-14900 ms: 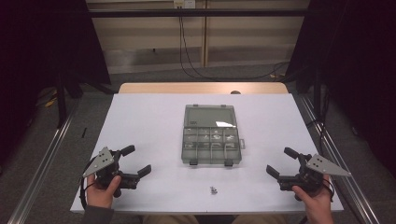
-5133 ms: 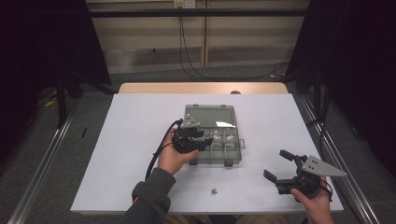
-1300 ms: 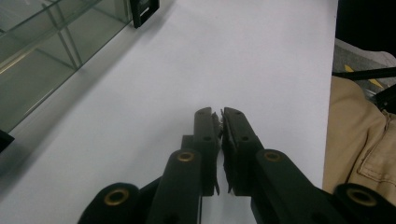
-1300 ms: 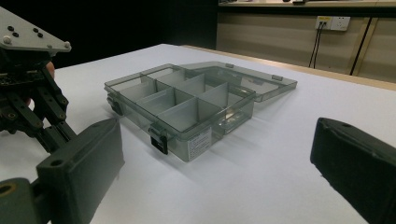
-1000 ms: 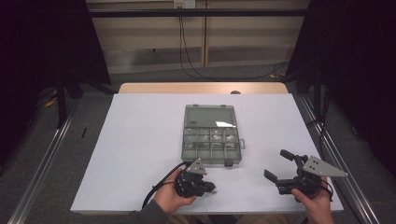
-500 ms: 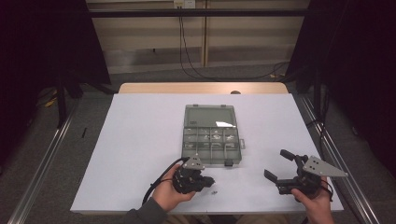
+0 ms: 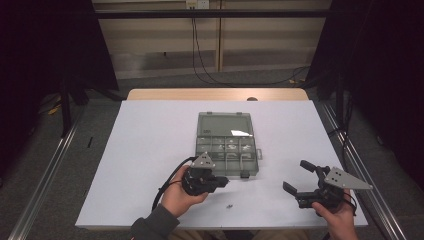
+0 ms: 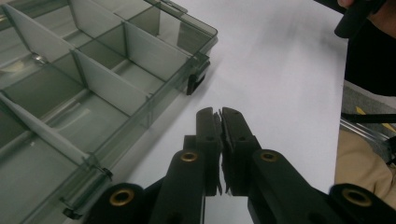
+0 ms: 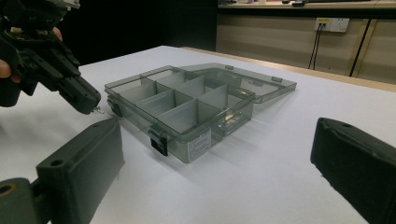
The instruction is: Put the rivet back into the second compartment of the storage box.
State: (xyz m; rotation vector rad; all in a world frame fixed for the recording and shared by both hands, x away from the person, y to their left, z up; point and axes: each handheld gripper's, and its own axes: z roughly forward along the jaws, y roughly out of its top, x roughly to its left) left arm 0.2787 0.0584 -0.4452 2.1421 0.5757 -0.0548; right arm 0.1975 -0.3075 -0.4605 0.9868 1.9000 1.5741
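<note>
The high view looks forward and down over the white table (image 7: 150,150) from the person's side. Both gripper views sit low and close, sharing the smoky clear plastic compartment box (image 8: 93,79) (image 9: 187,102) (image 7: 227,145) from opposite sides.

My work surface is a white table (image 7: 150,150) with a pale wooden edge (image 7: 215,94) along its far side, lit evenly from above. Beyond it I see a beige panelled wall (image 7: 160,35) with a white socket (image 7: 196,4) from which black cables (image 7: 200,55) drop to the grey floor (image 7: 150,75). Black curtains (image 7: 45,50) darken both left and right sides, and metal rails (image 7: 45,175) run along the floor beside the table.
</note>
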